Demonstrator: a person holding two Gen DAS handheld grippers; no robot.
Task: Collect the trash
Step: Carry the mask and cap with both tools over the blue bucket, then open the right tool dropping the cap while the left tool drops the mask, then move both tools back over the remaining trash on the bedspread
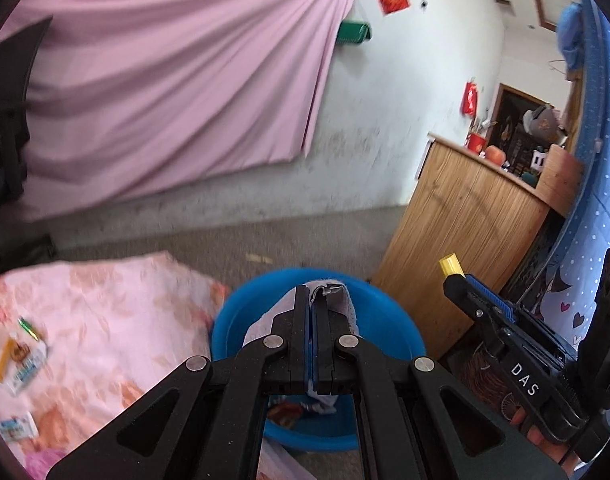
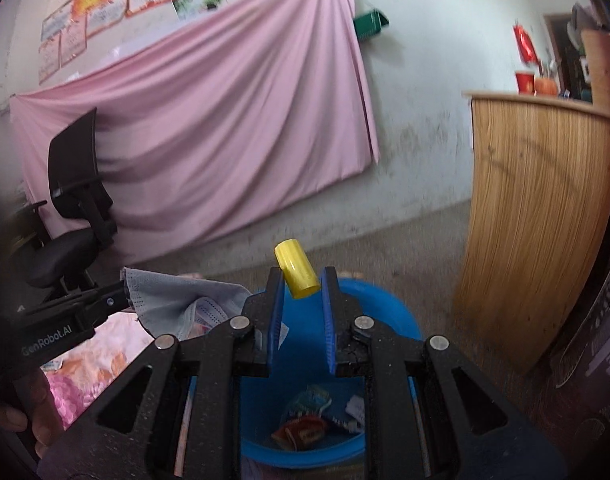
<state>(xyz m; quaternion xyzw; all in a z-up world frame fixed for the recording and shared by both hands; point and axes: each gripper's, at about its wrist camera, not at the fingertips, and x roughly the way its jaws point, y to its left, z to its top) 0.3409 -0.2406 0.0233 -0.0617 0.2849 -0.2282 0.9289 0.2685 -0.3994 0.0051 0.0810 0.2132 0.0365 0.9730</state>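
1. Holding a grey-blue face mask [image 2: 177, 296], the left gripper [image 1: 316, 300] has its jaws clamped on the fabric. The mask hangs above the blue basin [image 1: 385, 316], which serves as the trash container.
2. The right gripper [image 2: 301, 292] grips a small yellow cylinder [image 2: 296, 274] between its blue pads [image 2: 277, 312]; the cylinder sits tilted, near the fingertips, over the far rim of the basin.
3. Inside the basin lie several wrappers [image 2: 305, 428], so part of the collection already appears done.
4. More litter, a few small packets [image 1: 23, 360], rests on the floral cloth [image 1: 117, 320] to the left of the basin, well apart from both grippers.
5. Risk: the cylinder is held only at the finger ends. A release made this close to the rim could send it onto the floor [image 1: 325, 240] beyond the basin.
6. Risk: the mask is limp and drapes wide. If it is freed off-centre, a corner could catch the basin edge and hang outside.
7. Risk: both tools crowd the same opening and could collide if they release together.
8. Clearance: a wooden cabinet [image 2: 537, 220] stands just right of the basin; open floor lies behind it toward the wall, and a black chair [image 2: 77, 208] stands far left.
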